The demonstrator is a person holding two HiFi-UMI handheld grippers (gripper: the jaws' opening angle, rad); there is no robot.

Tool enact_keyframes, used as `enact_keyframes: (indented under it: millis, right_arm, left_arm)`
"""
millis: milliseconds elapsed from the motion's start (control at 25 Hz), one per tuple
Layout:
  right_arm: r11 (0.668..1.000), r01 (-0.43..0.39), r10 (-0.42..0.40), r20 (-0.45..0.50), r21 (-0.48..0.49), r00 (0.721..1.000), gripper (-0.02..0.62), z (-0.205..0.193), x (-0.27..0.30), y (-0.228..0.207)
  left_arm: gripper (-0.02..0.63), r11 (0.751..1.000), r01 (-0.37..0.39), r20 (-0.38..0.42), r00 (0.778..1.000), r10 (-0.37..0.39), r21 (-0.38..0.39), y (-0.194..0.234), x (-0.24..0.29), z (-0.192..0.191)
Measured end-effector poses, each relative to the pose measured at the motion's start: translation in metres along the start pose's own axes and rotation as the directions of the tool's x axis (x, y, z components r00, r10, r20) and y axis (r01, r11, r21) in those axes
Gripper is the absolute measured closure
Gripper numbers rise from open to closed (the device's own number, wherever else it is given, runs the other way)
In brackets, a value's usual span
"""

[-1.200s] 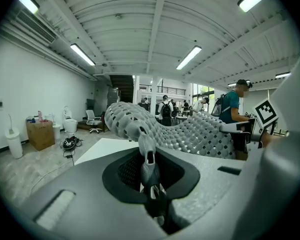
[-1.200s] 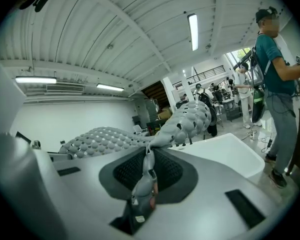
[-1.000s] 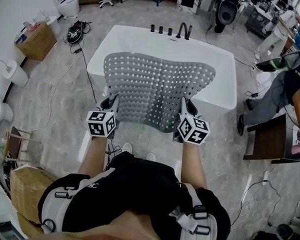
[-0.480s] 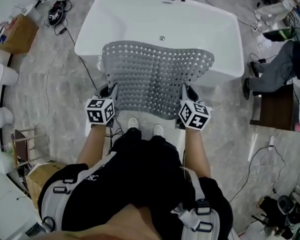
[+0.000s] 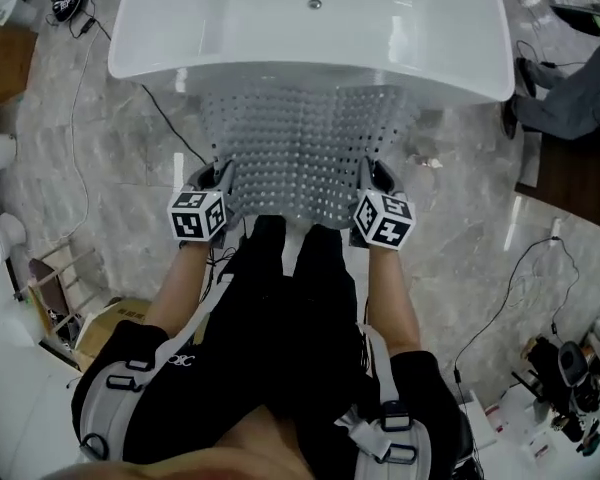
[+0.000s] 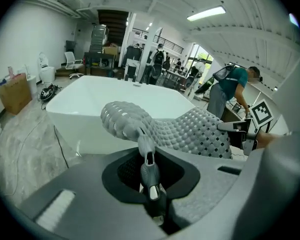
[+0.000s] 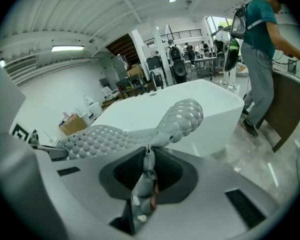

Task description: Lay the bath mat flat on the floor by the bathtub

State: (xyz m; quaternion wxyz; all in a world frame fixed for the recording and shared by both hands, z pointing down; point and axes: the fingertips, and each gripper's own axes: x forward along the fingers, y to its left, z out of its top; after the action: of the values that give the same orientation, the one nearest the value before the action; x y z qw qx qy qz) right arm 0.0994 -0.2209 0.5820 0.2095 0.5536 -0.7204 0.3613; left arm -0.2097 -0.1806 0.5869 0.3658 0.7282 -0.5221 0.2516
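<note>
A grey perforated bath mat (image 5: 302, 148) hangs stretched between my two grippers, just in front of the white bathtub (image 5: 310, 28), above the marble floor. My left gripper (image 5: 218, 181) is shut on the mat's near left edge, and in the left gripper view the mat (image 6: 180, 129) rises folded from between the jaws. My right gripper (image 5: 372, 180) is shut on the near right edge; the right gripper view shows the mat (image 7: 175, 121) pinched in the jaws with its corner curling up. The far edge of the mat lies close to the tub's near wall.
A black cable (image 5: 165, 118) runs across the floor left of the tub. A cardboard box (image 5: 2, 60) stands at the far left, a dark wooden bench (image 5: 570, 178) at the right. The person's legs in black stand right behind the mat. People stand beyond the tub (image 6: 230, 91).
The view has tilted down and the mat has come off the tub towards me and lower, now in front of the tub's near wall. Both grippers kept their hold.
</note>
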Motion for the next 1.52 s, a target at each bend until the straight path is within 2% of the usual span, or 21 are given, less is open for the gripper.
enact_keyframes:
  millis: [280,520,800,960,1160,1200,1360,1440,1520]
  right_arm:
    - [1.000,0.023,-0.023,-0.091,-0.001,0.996,0.545,-0.100,0.124,-0.036]
    - [0.998,0.062,-0.061,-0.101,0.006,0.993,0.537,-0.183,0.234,-0.077]
    - [0.995,0.104,-0.102,-0.116,0.011,0.988,0.534,-0.279,0.356,-0.152]
    - [0.993,0.115,-0.114,-0.124,0.006,0.986,0.531,-0.322,0.418,-0.194]
    - [0.988,0.153,-0.153,-0.138,-0.012,0.979,0.523,-0.363,0.472,-0.234]
    - [0.986,0.167,-0.169,-0.147,-0.023,0.975,0.522,-0.369,0.479,-0.241]
    - [0.973,0.230,-0.228,-0.219,-0.016,0.949,0.508,-0.386,0.500,-0.277]
    - [0.972,0.233,-0.231,-0.244,-0.019,0.942,0.489,-0.387,0.503,-0.286]
    - [0.972,0.234,-0.235,-0.243,-0.033,0.941,0.444,-0.383,0.503,-0.288]
  left_arm:
    - [0.565,1.000,0.002,-0.083,0.997,-0.003,-0.015,0.037,0.120,-0.091]
    - [0.563,0.999,-0.027,-0.084,0.996,0.025,-0.031,0.100,0.231,-0.171]
    - [0.561,0.997,-0.066,-0.065,0.996,0.064,-0.027,0.170,0.377,-0.251]
    - [0.557,0.998,-0.063,-0.061,0.996,0.063,-0.002,0.194,0.451,-0.292]
    - [0.546,0.992,-0.091,-0.091,0.991,0.099,0.088,0.219,0.512,-0.339]
    - [0.543,0.992,-0.103,-0.105,0.988,0.110,0.071,0.228,0.519,-0.349]
    - [0.494,0.988,-0.118,-0.196,0.976,0.098,-0.096,0.256,0.539,-0.383]
    - [0.465,0.985,-0.128,-0.251,0.963,0.096,-0.118,0.260,0.546,-0.394]
    - [0.415,0.983,-0.153,-0.281,0.952,0.120,-0.099,0.266,0.548,-0.398]
